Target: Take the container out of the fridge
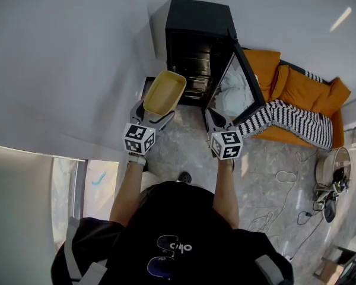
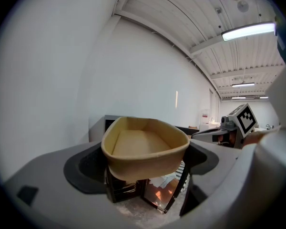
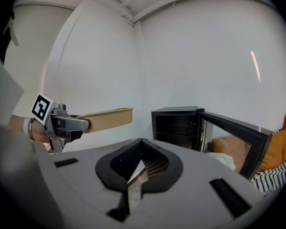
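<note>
The container (image 1: pixel 164 92), a shallow tan tray, is out of the fridge (image 1: pixel 197 25) in the head view. It is held in the air just before the fridge's open front, and the left tool (image 1: pixel 153 115) is clamped on its near end. The right tool (image 1: pixel 216 125) hangs beside it, near the lower edge of the open door (image 1: pixel 244 76), above the floor (image 1: pixel 184 144). The removal looks nearly complete. What matters now is probably keeping the tray level and drawing it back clear of the door's edge. This view does not show where the tray should be set down, and the fridge's shelves are too dark to make out.

In the left gripper view the tray sits between the jaws, which press on its two sides. The bed of the tray looks bare. The grip is at one end only, so the far end overhangs, and a firm, steady squeeze seems wise. The tray's own wall hides where the pads touch it.

In the right gripper view the jaws stand together with only a thin slit between them, and nothing is in them. This tool is therefore free to support the tray or to deal with the door. The fridge interior is dim here too, and the tray shows only edge-on at the left.
</note>
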Demonstrator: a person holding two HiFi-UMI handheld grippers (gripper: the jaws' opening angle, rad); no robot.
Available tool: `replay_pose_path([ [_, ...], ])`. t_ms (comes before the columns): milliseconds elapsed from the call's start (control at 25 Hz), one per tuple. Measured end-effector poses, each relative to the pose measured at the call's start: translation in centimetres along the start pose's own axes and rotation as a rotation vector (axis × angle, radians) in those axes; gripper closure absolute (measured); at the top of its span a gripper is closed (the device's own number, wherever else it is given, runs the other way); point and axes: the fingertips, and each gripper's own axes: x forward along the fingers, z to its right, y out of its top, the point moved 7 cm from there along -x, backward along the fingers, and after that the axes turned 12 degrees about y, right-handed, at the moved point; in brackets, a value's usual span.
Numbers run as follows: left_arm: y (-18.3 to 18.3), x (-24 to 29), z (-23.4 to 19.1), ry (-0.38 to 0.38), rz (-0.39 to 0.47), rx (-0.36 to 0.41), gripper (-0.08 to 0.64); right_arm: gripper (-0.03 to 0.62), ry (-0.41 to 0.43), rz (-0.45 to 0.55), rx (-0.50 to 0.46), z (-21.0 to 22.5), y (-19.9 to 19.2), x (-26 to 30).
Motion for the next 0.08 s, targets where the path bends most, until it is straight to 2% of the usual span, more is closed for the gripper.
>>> replay_pose_path([
  [80, -0.16, 0.04, 0.11, 0.001, -0.005, 0.000, 0.071, 0.584, 0.002, 0.000, 0.001, 0.01, -0.14, -0.10],
])
